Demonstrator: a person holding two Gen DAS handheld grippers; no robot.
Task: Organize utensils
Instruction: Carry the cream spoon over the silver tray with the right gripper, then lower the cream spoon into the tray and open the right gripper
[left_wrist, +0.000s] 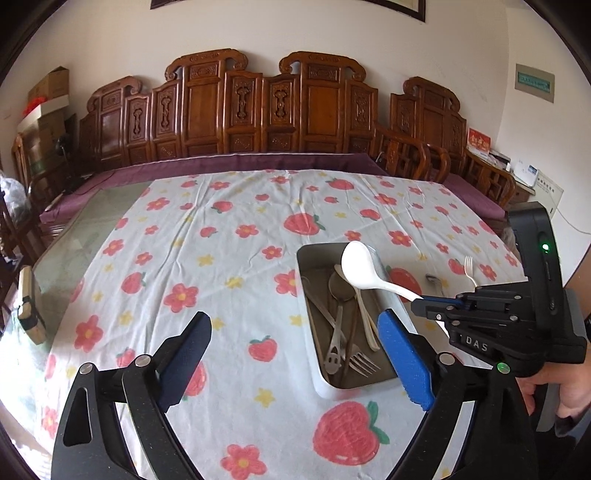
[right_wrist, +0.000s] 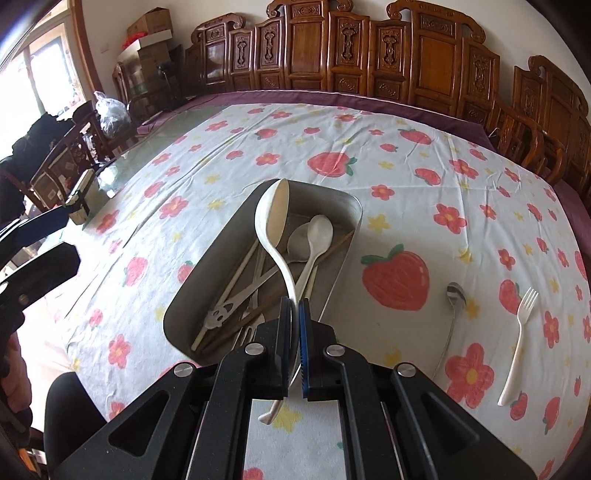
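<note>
Clamped by its thin handle in the right gripper (right_wrist: 294, 314) above the grey metal tray (right_wrist: 345, 206), the white plastic ladle (right_wrist: 271, 218) could pivot and land outside, the left gripper (left_wrist: 291, 354) idling spread apart.

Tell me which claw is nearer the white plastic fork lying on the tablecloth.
Right. The right claw, shut on the large white ladle, is over the metal tray, with the white plastic fork lying beyond its right side. The left claw hangs open across the tray.
</note>
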